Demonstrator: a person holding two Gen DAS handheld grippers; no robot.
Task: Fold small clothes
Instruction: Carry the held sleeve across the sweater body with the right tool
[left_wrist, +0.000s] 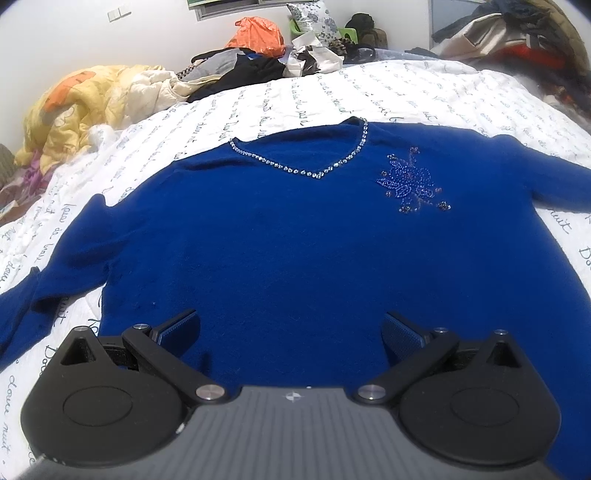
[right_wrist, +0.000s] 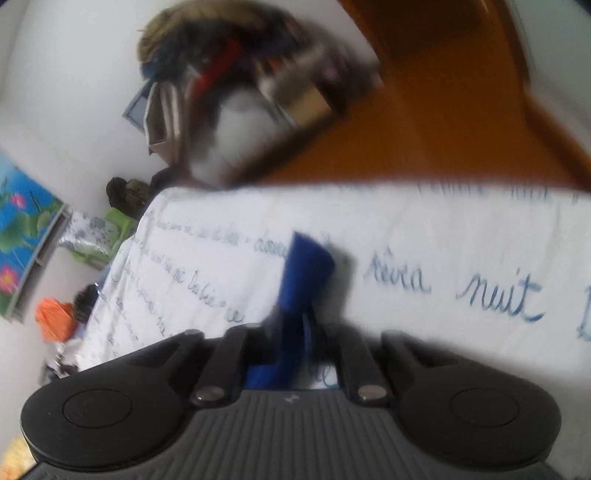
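The right tongs (right_wrist: 295, 328) were clenched on a blue strip of the sweater (left_wrist: 295, 229), seemingly a sleeve end, which rose straight ahead of them above the bed (right_wrist: 443, 236); that view was blurred. The left tongs (left_wrist: 290, 328) stood released, empty, over the hem. The sweater lay flat, front up, its neckline (left_wrist: 314, 171) farthest from them and its sleeves spread to both sides.

black grippers (left_wrist: 290, 332) — blue pads (left_wrist: 402, 334)
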